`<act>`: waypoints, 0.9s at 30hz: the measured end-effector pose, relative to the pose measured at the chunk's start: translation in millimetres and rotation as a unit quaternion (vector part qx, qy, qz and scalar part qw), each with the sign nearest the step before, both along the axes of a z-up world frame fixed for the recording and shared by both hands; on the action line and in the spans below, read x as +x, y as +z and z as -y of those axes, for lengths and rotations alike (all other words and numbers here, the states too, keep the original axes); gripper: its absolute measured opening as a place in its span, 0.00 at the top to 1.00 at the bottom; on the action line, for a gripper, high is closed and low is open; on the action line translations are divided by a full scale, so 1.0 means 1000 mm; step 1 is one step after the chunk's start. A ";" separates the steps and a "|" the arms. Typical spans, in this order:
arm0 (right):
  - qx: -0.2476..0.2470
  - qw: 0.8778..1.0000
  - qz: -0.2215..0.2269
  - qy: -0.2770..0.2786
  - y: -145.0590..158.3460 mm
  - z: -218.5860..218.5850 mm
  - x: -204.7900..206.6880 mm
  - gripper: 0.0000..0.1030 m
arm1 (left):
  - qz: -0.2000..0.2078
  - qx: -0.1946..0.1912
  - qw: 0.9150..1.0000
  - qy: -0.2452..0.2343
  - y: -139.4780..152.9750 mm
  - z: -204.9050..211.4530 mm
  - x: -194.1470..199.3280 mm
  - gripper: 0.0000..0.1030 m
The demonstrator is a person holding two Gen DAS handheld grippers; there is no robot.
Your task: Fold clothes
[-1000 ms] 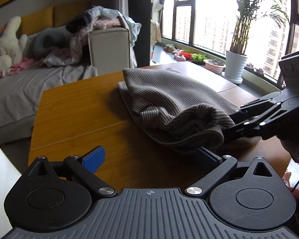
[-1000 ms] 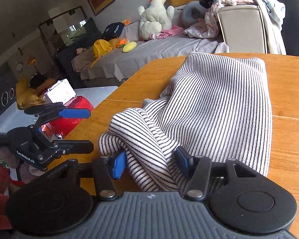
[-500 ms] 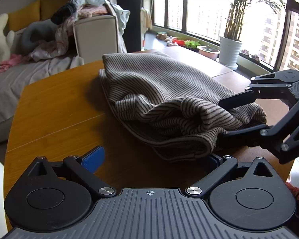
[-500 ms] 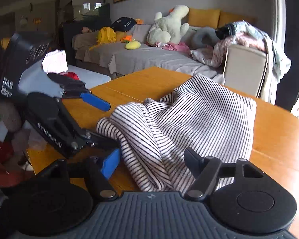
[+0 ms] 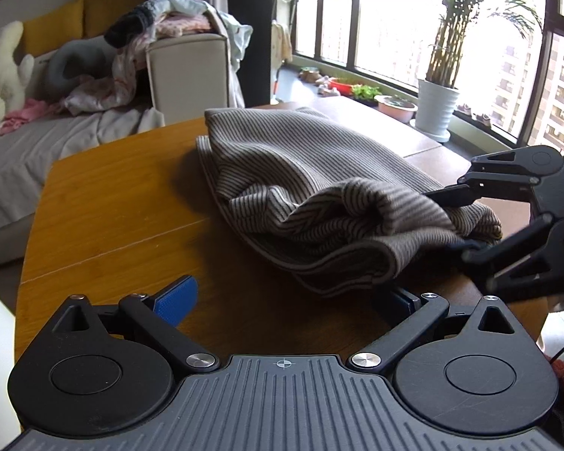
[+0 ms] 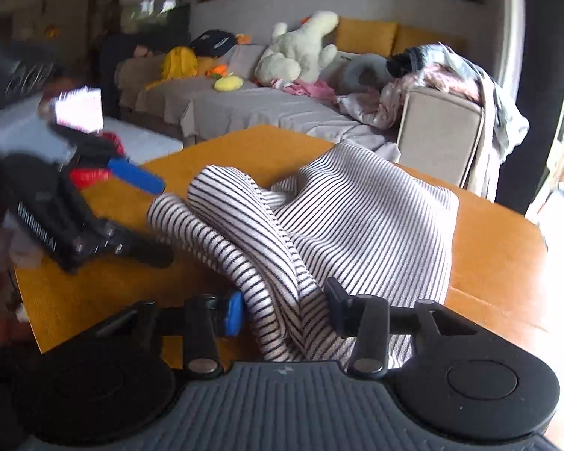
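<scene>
Striped garment [image 6: 376,218] sits half-folded on the tabletop [image 5: 124,203]; near end bunched, needs flattening. Right hand-held gripper [image 6: 285,312] pinches that bunch, left hand-held gripper [image 5: 285,300] spread wide.

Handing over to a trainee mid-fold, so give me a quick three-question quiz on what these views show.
1. True or false: the striped garment lies on a sofa.
2. Which has fabric between its fingers, the left gripper or the right gripper?
3. Fill in: the left gripper's jaws stand ___.

Key: 1 false, it lies on the wooden table; 2 right gripper; 3 open.
</scene>
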State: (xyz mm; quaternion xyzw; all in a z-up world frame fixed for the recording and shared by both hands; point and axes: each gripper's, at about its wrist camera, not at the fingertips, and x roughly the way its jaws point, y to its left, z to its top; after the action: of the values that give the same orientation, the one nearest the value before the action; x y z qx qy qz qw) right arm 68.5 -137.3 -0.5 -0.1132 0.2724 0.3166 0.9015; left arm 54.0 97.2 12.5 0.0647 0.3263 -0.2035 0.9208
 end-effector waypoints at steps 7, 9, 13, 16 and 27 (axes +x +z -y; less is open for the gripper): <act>0.009 1.000 -0.001 0.005 0.014 0.006 0.009 0.63 | 0.039 0.025 0.998 -0.049 0.007 0.019 -0.011 0.00; -0.002 1.000 0.002 0.016 0.014 0.003 0.008 0.64 | 0.051 0.046 0.996 -0.053 0.004 0.033 -0.007 0.00; -0.023 0.999 0.004 0.032 0.009 0.003 0.003 0.64 | 0.081 0.074 0.993 -0.051 0.001 0.049 0.008 0.00; -0.049 0.998 0.038 0.034 0.004 0.005 -0.008 0.61 | 0.076 0.054 0.994 -0.062 0.004 0.051 0.017 0.00; -0.093 0.990 0.105 0.021 -0.015 -0.017 -0.010 0.66 | 0.043 0.012 0.998 -0.042 0.005 0.037 0.026 0.01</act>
State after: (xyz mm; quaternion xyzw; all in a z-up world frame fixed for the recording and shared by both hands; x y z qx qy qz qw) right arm 58.6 -120.7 -15.2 -0.2348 0.2022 0.2952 0.9038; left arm 80.3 59.7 17.5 0.0982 0.2862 -0.2352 0.9237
